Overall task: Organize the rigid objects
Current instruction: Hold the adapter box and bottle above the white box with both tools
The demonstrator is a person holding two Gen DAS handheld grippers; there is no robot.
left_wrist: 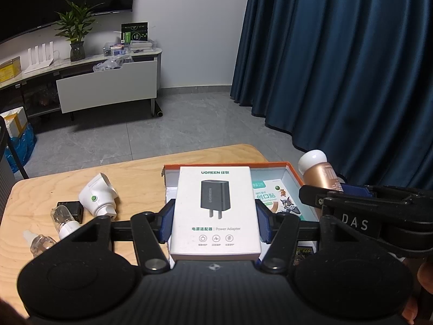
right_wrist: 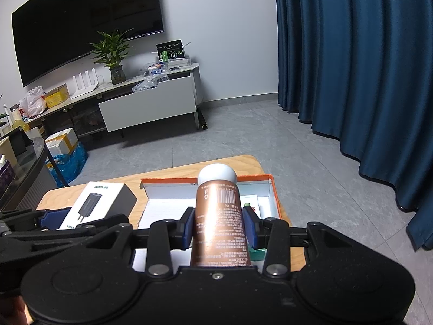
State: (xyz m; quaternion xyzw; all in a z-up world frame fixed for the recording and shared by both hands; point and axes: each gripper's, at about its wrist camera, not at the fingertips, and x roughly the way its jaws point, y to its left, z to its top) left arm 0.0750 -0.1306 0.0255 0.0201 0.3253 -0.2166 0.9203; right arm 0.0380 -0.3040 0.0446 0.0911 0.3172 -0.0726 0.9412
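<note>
My left gripper (left_wrist: 215,223) is shut on a white power adapter box (left_wrist: 215,189), with its blue pads pressed on the box's two long sides. The box hangs over the left part of an open orange-rimmed carton (left_wrist: 293,173). My right gripper (right_wrist: 219,228) is shut on a copper-coloured tube with a white cap (right_wrist: 219,216), held cap forward above the same carton (right_wrist: 273,197). That tube (left_wrist: 320,176) also shows at the right of the left wrist view, and the adapter box (right_wrist: 100,203) at the left of the right wrist view.
A cartoon-printed plaster box (left_wrist: 281,197) lies inside the carton. On the wooden table (left_wrist: 135,178), left of the carton, lie a white plug-in device (left_wrist: 98,197), a small black adapter (left_wrist: 71,210) and two clear refill bottles (left_wrist: 63,220). A blue curtain (left_wrist: 338,67) hangs to the right.
</note>
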